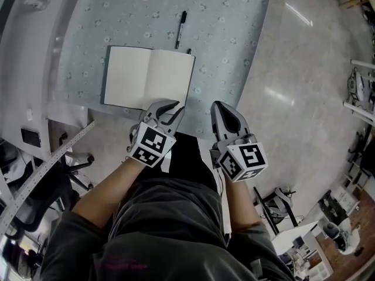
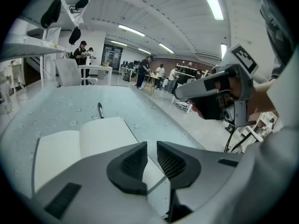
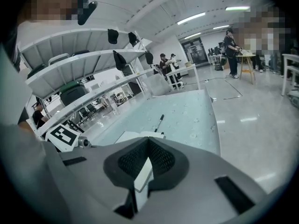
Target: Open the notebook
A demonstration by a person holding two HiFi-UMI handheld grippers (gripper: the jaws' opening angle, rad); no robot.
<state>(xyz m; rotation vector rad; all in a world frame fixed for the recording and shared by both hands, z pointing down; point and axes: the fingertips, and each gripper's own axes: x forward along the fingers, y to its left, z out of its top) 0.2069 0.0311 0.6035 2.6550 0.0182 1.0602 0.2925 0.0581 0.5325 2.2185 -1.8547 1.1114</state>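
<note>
Progress: done, judging by the notebook (image 1: pixel 149 78) lying fully open; nothing left to turn
Place: flat on the flowered table (image 1: pixel 234 28), near its front edge, with a pen (image 1: pixel 181 28) apart just beyond the far edge
Look: two blank pale pages, a crease down the middle, a dark cover edge around them
Left claw (image 2: pixel 152 146): jaws slightly apart, nothing between them, above the notebook's near edge
Right claw (image 3: pixel 148 141): jaws closed tip to tip, holding nothing, just off the near right corner
</note>
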